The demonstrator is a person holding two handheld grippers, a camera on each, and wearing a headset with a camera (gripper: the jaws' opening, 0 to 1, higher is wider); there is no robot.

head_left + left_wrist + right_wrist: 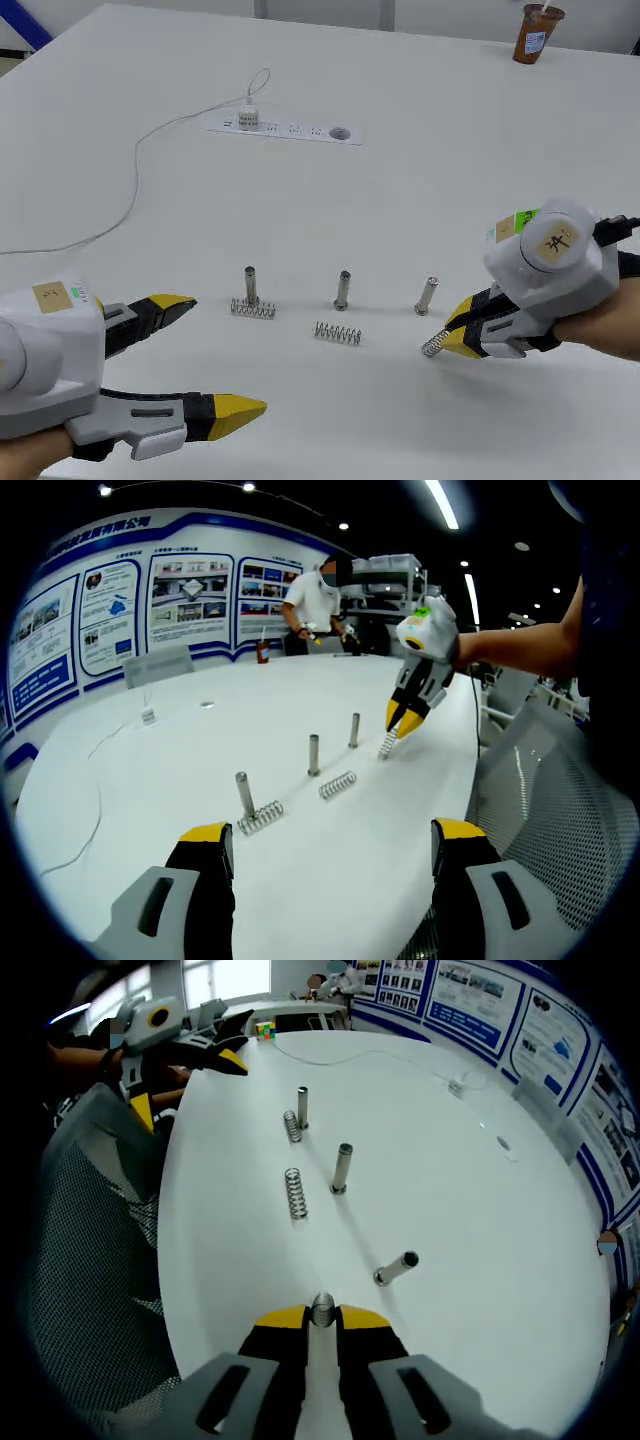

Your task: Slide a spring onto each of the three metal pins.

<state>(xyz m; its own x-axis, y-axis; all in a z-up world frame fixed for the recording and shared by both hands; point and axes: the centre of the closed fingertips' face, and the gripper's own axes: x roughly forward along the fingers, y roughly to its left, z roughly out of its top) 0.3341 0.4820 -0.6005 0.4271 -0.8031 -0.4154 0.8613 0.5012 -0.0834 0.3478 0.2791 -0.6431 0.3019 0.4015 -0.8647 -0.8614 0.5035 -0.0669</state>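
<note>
We hold the right tool pinched on a spring near the rightmost pin. Our left tool is spread. Two loose springs lie on the table by the other pins.

A broad white glossy worktop stretches ahead of the left tool. Beyond its far edge stands a wall of blue-and-white display boards, with bright ceiling strip lights overhead. A grey mesh chair sits just right of that tool.
</note>
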